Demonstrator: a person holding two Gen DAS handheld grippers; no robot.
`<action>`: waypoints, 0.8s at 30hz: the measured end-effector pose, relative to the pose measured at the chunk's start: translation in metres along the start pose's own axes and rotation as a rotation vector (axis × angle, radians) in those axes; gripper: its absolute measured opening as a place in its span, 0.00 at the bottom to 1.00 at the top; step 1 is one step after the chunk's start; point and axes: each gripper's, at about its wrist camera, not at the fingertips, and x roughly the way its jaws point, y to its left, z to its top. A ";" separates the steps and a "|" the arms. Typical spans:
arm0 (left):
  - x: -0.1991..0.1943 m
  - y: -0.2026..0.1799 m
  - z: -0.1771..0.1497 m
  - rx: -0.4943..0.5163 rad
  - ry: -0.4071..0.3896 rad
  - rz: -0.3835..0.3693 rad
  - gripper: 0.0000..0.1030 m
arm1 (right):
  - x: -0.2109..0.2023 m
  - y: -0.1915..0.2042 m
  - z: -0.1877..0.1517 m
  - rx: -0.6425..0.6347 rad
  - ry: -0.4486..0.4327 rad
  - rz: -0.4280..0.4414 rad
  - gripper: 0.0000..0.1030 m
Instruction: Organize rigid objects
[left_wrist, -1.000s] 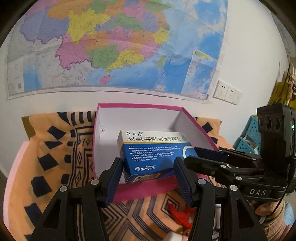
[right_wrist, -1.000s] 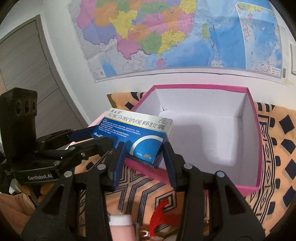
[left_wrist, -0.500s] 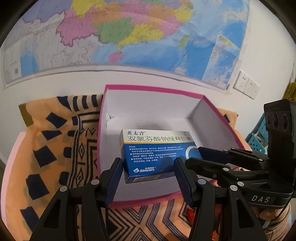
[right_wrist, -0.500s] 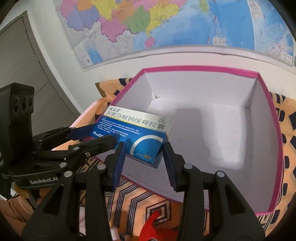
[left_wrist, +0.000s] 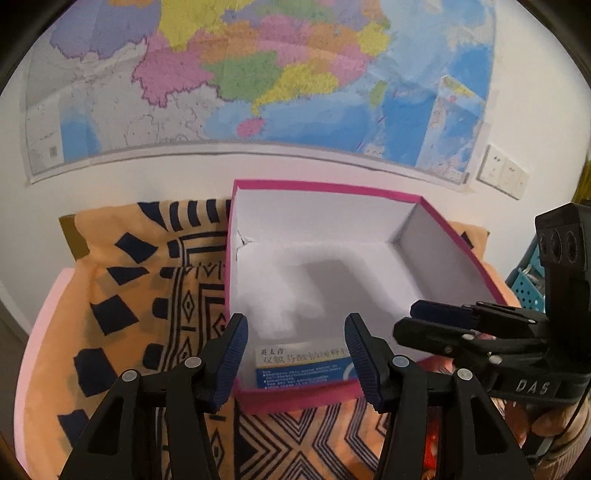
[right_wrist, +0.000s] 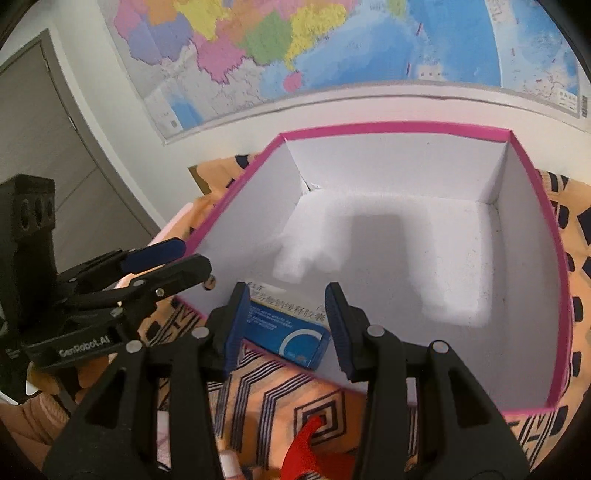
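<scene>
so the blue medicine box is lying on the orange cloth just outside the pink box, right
Not quite. The blue medicine box lies inside the pink box, on its white floor against the near wall. The left wrist view shows it. The orange cloth is under the pink box.

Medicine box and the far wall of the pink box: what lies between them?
Only the pink box's bare white floor, crossed by shadows, separates the medicine box from the far wall. Both wrist views show it.

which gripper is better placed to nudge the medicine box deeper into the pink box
Probably the right gripper: the medicine box lies right between its fingertips, inside the pink box. The left gripper sits outside the wall.
</scene>
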 end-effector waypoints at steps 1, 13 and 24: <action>-0.007 -0.001 -0.003 0.005 -0.011 -0.015 0.56 | -0.006 0.002 -0.002 -0.003 -0.010 0.011 0.43; -0.042 -0.034 -0.050 0.104 0.009 -0.172 0.60 | -0.083 0.018 -0.067 -0.025 -0.068 0.087 0.51; -0.026 -0.048 -0.092 0.129 0.132 -0.241 0.60 | -0.102 -0.007 -0.157 0.151 0.058 0.105 0.51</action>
